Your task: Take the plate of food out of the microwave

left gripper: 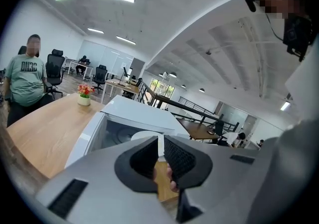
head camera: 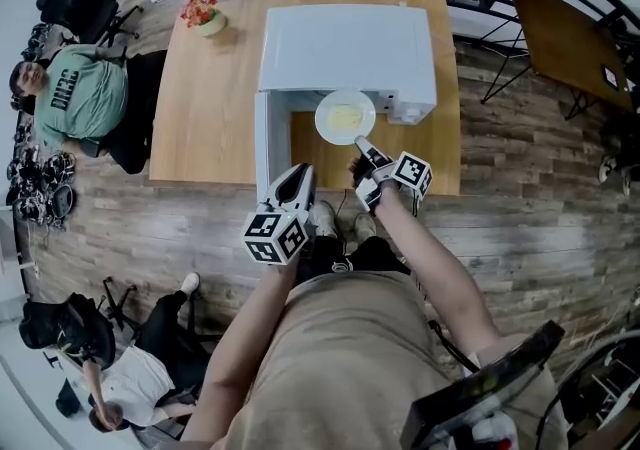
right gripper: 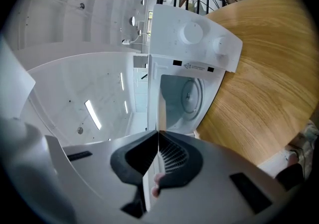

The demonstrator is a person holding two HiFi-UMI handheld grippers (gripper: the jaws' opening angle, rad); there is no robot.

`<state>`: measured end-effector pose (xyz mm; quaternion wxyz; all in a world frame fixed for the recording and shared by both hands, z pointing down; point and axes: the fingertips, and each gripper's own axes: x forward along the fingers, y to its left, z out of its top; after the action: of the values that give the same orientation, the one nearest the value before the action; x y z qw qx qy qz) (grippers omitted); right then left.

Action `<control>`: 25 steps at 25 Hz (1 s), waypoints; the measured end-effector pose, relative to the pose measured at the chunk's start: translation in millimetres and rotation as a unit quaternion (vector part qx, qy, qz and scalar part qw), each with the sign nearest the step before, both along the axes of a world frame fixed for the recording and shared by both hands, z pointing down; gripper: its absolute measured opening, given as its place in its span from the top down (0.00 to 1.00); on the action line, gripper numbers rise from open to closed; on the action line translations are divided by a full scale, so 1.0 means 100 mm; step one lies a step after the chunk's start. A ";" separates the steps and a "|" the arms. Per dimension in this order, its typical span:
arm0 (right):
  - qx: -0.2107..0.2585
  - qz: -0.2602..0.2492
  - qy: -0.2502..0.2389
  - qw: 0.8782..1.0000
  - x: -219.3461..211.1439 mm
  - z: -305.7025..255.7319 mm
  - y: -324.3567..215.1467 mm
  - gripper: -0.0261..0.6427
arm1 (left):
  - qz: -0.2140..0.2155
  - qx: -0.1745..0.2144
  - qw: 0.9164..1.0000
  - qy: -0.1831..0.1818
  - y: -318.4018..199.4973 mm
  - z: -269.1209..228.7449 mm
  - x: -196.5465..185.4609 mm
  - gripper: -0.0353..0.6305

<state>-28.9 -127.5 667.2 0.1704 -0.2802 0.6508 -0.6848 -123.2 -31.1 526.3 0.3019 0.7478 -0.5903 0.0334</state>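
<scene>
Right tongs on plate of food

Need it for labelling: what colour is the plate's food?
Pale yellow food on a white plate; clearest in head view.

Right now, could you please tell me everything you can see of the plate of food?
The plate is round and white, ceramic by its look, with a pale yellow patch of food at its centre. It is held roughly level at the open front of the microwave, mostly over the wooden table. The right gripper is shut on its near rim; in the right gripper view it shows edge-on as a thin white line between the fingers. Nothing else visibly touches it.
</scene>
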 end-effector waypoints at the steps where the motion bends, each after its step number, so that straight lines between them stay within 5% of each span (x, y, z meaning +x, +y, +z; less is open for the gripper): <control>1: 0.001 -0.002 -0.002 1.000 0.03 -0.04 0.03 0.94 | -0.001 0.000 1.000 0.001 0.01 0.00 0.00 0.91; 25: 0.044 -0.047 -0.040 0.997 0.66 -0.66 0.30 0.94 | -0.025 -0.010 1.000 0.002 -0.10 0.23 0.09 0.91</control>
<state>37.4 -97.3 601.0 0.1758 -0.2141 0.6852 -0.6736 -114.0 -41.4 548.8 0.3111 0.7298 -0.6080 0.0303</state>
